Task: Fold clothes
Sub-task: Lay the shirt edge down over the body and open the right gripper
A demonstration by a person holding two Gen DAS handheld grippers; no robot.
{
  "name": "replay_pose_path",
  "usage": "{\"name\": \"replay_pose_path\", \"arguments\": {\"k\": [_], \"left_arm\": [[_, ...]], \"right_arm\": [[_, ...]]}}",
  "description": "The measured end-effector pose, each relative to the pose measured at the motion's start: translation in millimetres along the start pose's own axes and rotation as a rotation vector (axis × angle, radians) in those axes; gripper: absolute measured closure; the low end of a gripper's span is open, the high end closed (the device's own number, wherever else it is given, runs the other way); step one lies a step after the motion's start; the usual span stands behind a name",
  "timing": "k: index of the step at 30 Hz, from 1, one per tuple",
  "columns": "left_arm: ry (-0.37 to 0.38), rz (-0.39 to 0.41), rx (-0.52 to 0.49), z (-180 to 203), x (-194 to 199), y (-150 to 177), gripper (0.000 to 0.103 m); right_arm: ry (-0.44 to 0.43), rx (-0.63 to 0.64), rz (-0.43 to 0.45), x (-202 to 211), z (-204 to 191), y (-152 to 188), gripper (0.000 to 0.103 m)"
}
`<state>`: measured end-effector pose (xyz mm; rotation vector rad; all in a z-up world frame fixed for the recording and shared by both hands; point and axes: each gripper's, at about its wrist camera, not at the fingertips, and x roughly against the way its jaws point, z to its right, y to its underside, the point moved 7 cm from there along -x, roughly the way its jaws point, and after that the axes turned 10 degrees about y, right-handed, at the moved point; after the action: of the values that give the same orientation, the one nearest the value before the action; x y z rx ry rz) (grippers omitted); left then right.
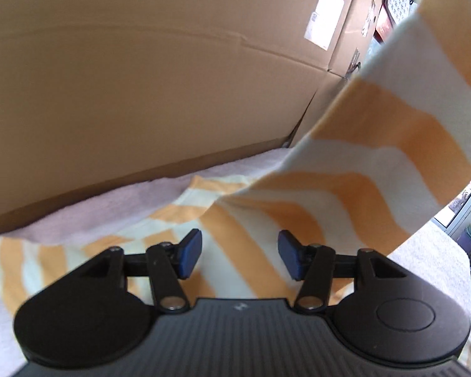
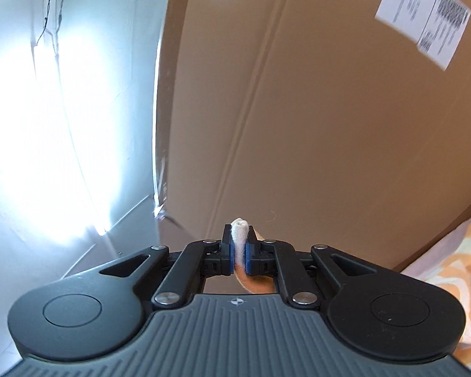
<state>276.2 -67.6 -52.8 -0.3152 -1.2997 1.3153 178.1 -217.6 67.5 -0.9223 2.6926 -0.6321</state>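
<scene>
Right tongs [image 2: 239, 251]: clamped tight on a bunched edge of the shirt [image 1: 376, 144], a white nub of cloth poking out past the pads, orange cloth trailing back under them.
Left tongs [image 1: 240, 256]: spread wide, nothing between the pads [image 1: 190, 253], hovering low over the striped cloth.
Shirt: orange and white stripes; part lies flat on the pale towel [image 1: 88, 212] right under and ahead of the left tongs, part rises in a broad sheet up and away to their right.
Key relation: the lifted sheet climbs to the upper right of the left tongs, so the held edge is high on that side and the flat part is nearest the left. The long run of cloth goes from low left to high right.
Judgement: whichever way the raised edge travels next, the left tongs are the ones placed to pin or take the low part.
Backdrop: a big box [image 1: 160, 72] stands close ahead of both tongs, label [image 2: 424, 19] in view.
Hidden: the shirt's collar, sleeves and hem can't be made out; the right view shows almost no cloth beyond the pinch, so how the sheet hangs below it is unseen.
Cut off: the far end of the flat part runs under the left tongs' body.
</scene>
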Motion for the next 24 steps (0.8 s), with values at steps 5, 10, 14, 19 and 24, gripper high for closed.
{"name": "replay_pose_path", "arguments": {"k": [5, 10, 14, 19, 24], "left_arm": [[-0.018, -0.017, 0.041, -13, 24, 20, 0.043], [-0.028, -0.013, 0.068, -22, 33, 32, 0.043], [-0.014, 0.014, 0.097, -29, 43, 38, 0.043], [0.032, 0.066, 0.156, -36, 53, 44, 0.043], [0.021, 0.094, 0.143, -32, 56, 42, 0.035]], "right_arm": [[-0.061, -0.014, -0.057, -12, -15, 22, 0.096], [-0.118, -0.036, -0.111, -25, -29, 40, 0.096], [-0.164, -0.051, -0.158, -34, -39, 54, 0.096], [-0.214, -0.057, -0.216, -38, -48, 75, 0.096], [-0.258, -0.058, -0.257, -31, -58, 93, 0.095]]}}
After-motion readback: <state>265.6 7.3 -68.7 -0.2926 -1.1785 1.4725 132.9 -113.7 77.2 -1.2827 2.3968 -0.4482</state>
